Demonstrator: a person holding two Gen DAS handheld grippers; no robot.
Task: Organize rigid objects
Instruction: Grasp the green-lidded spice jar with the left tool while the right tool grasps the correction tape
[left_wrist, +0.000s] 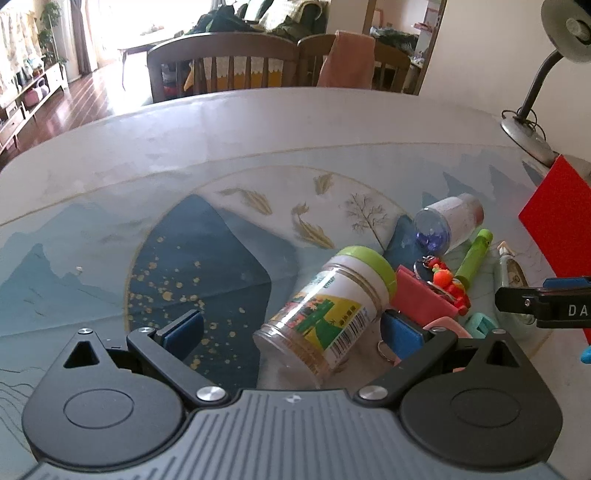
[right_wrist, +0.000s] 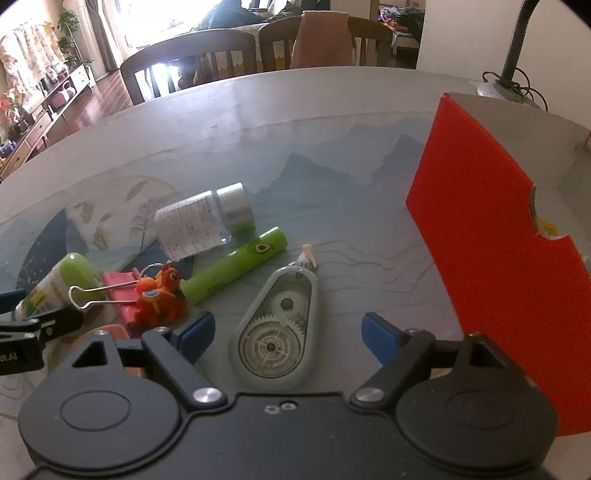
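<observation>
A: What is the left wrist view showing?

B: The left hand-held gripper (left_wrist: 293, 334) is hanging over the bench (left_wrist: 258, 125) with its jaws standing wide apart. A spice jar with a green lid (left_wrist: 325, 314) is lying on its side between the blue pads, but they are not pressing on it. Just beside it a pink binder clip (left_wrist: 421, 295), an orange toy keychain (left_wrist: 448, 282) and a green avocado-print tube (left_wrist: 474, 258) are lying close together. A small clear bottle (left_wrist: 448, 221) is lying behind them.

A: And the right wrist view?

B: The right hand-held gripper (right_wrist: 288, 334) is also standing open. A correction tape dispenser (right_wrist: 277, 325) is lying flat between its fingers, and neither pad is touching it. A red box (right_wrist: 491, 240) is standing at the right, near the right finger. The bottle (right_wrist: 203, 225) and the tube (right_wrist: 236, 264) are lying farther away, touching each other.
</observation>
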